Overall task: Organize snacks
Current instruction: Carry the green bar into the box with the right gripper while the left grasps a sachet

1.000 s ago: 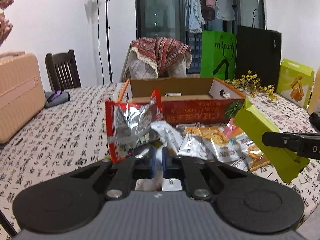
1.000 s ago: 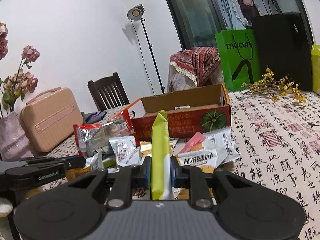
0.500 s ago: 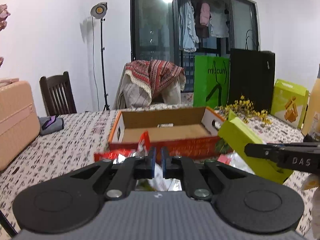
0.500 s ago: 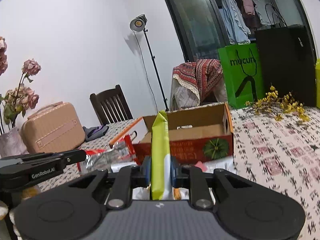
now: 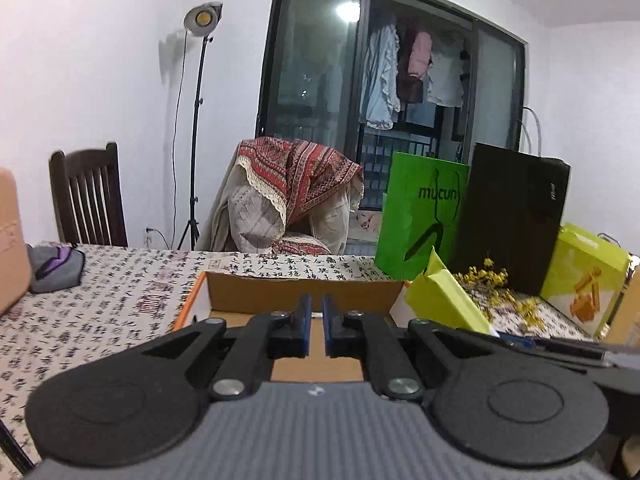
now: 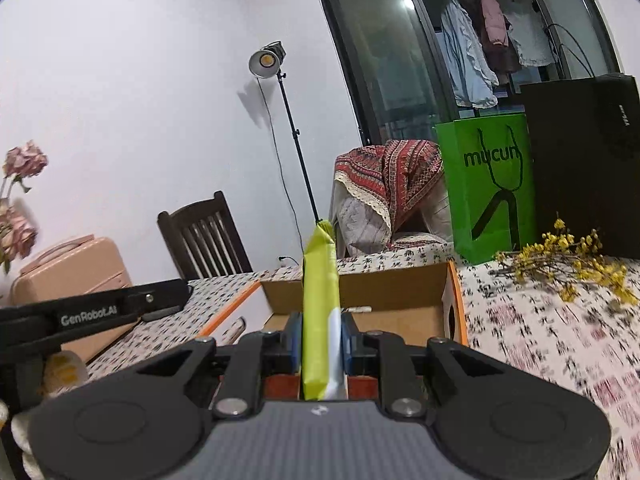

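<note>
Two claws up over the open cardboard box (image 5: 304,298): in the left wrist view, left gripper (image 5: 315,330) has its jaws nearly together with nothing visible between them, and the lime-green snack packet (image 5: 448,300) shows at right, before a green "mucun" bag (image 5: 424,216). Right wrist view: right gripper (image 6: 320,340) clamps that packet upright, box behind; only here "GenRobot.AI" reads on the left gripper's arm.

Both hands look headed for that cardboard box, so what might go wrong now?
The green snack packet stands tall between the right gripper's fingers, held only at its lower part; it may tip or slip. The left gripper shows no packet now, so whether it carries one is unclear. The two grippers are close over the cardboard box and might bump.
</note>
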The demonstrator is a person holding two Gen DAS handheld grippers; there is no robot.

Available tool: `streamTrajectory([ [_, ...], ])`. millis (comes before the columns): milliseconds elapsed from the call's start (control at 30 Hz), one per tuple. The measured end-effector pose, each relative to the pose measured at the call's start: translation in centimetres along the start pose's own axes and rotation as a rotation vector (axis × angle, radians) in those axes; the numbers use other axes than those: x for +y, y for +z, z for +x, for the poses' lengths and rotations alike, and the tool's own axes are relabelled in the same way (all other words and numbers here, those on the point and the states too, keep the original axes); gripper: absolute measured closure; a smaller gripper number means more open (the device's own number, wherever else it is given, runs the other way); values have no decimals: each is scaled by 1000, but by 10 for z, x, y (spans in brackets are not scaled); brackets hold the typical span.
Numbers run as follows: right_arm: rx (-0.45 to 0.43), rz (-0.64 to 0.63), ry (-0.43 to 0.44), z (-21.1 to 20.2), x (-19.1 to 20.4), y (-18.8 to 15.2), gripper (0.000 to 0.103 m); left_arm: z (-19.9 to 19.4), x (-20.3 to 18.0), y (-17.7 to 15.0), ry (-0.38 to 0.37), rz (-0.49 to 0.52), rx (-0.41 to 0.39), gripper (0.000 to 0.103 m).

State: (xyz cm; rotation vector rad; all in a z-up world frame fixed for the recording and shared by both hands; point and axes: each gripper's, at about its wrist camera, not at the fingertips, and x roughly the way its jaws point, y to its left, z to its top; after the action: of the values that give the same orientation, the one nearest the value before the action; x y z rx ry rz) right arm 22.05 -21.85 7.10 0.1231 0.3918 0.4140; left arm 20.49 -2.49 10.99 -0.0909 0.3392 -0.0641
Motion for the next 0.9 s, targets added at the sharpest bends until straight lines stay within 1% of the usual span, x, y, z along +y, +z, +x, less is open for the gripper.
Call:
streamTrajectory([
  [167, 32, 16, -29, 41, -10, 13, 85, 47, 8, 11, 10, -54, 37, 96],
  [367, 59, 62, -79, 85, -30, 14, 85, 95, 25, 7, 18, -164, 67, 96],
  [500, 46, 82, -86, 97, -45, 3, 85, 115, 38, -6, 31, -209, 80, 96],
  [633, 48, 90, -68, 109, -53, -6, 84, 126, 42, -16, 48, -199, 98, 96],
  [733, 54, 88, -60, 115, -53, -8, 84, 127, 42, -18, 30, -196, 95, 96],
  [800, 57, 87, -59, 116, -52, -9, 84, 127, 42, -18, 22, -202, 103, 93],
  [833, 56, 91, -60, 116, -53, -8, 81, 127, 43, -18, 16, -201, 106, 92],
  [867, 49, 94, -64, 114, -53, -7, 80, 126, 42, -18, 15, -201, 111, 83],
  [900, 39, 95, -66, 112, -54, -6, 80, 126, 43, -18, 19, -206, 115, 62],
])
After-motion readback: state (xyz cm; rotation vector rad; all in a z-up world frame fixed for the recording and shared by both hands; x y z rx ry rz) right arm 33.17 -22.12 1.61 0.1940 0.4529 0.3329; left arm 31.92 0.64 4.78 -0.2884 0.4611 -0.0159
